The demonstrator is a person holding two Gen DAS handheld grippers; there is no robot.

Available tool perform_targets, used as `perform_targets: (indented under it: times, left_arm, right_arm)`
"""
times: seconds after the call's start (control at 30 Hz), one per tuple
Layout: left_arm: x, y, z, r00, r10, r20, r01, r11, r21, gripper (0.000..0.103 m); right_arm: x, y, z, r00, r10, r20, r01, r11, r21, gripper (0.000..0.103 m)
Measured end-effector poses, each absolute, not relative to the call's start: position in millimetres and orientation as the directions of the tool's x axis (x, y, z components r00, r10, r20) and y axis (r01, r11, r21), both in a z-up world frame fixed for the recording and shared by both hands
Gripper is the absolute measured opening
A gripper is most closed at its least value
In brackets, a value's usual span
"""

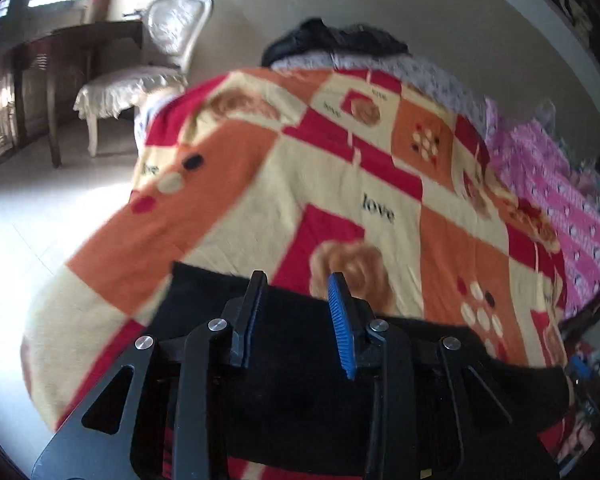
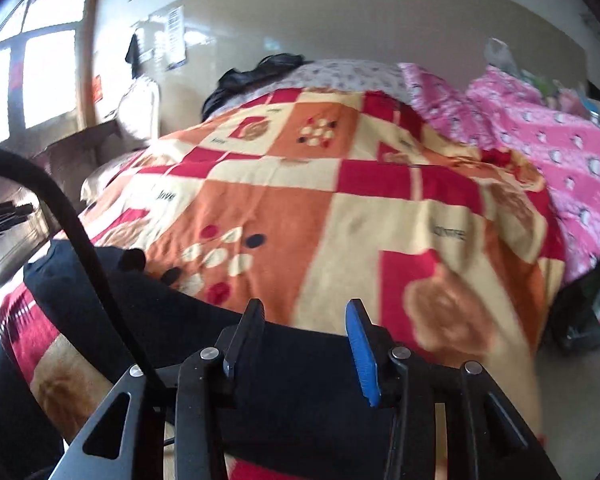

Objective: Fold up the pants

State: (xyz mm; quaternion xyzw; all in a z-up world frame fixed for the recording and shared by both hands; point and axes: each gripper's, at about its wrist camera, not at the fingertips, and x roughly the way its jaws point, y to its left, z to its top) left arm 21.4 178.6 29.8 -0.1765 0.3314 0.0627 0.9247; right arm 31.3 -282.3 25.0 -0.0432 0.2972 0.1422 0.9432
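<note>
The pants (image 1: 300, 380) are lying flat on the blanket (image 1: 300, 184) at the near edge of the bed, a dark slab of cloth spreading across the bottom of both wrist views; in the right wrist view they (image 2: 308, 376) are running off toward the left, where a rounded dark end is resting on the patchwork. Their top edge is looking straight and even, which suggests a fold is already laid down and left to settle

The left gripper (image 1: 298, 292) is hanging over the pants with its fingers apart; the blue ribbed pad (image 1: 340, 320) and the black pad are showing clear air and cloth behind them, nothing pinched. The right gripper (image 2: 306, 320) is doing the same: fingers apart, the blue pad (image 2: 362, 352) standing free, no fabric rising into the gap. Whether the fingertips are brushing the cloth cannot be told from these angles

Judgement: both tools are sitting side by side above the same edge because a wide, limp garment needs two holds to stay square. Open fingers over a flat edge are reading as a release, or a pause between holds

A black cable (image 2: 80, 232) is arching across the left of the right wrist view, clear of the pants. The pink quilt (image 2: 540, 152) is lying heaped at the far side, well apart from the work. Both views are blurred, so fine creases are not resolvable
</note>
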Motion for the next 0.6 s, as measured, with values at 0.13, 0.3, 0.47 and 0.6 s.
perform_targets:
  times: [0.13,0.3,0.47,0.6]
  left_arm:
    - [44.8,186.7,-4.8,0.674,0.084,-0.734,-0.317,0.930,-0.185,0.030]
    - [51.7,200.0,-20.0,0.635,0.093,-0.767,-0.339,0.925,-0.169,0.030]
    - [53.7,177.6,-20.3,0.623,0.204,-0.755,-0.349,0.937,-0.035,0.031]
    - [49.5,178.7,-20.4,0.627,0.195,-0.754,-0.352,0.935,-0.051,0.031]
  right_arm:
    - [56.1,-288.1,-1.6,0.696,0.244,-0.675,-0.273,0.960,0.065,0.039]
    - [51.0,-316.4,-23.0,0.667,0.350,-0.658,-0.329,0.930,0.162,0.043]
    - [35.7,-302.6,-27.5,0.710,0.318,-0.628,-0.359,0.931,0.066,0.055]
    - [33.1,-296.4,-28.1,0.704,0.315,-0.636,-0.382,0.923,0.035,0.062]
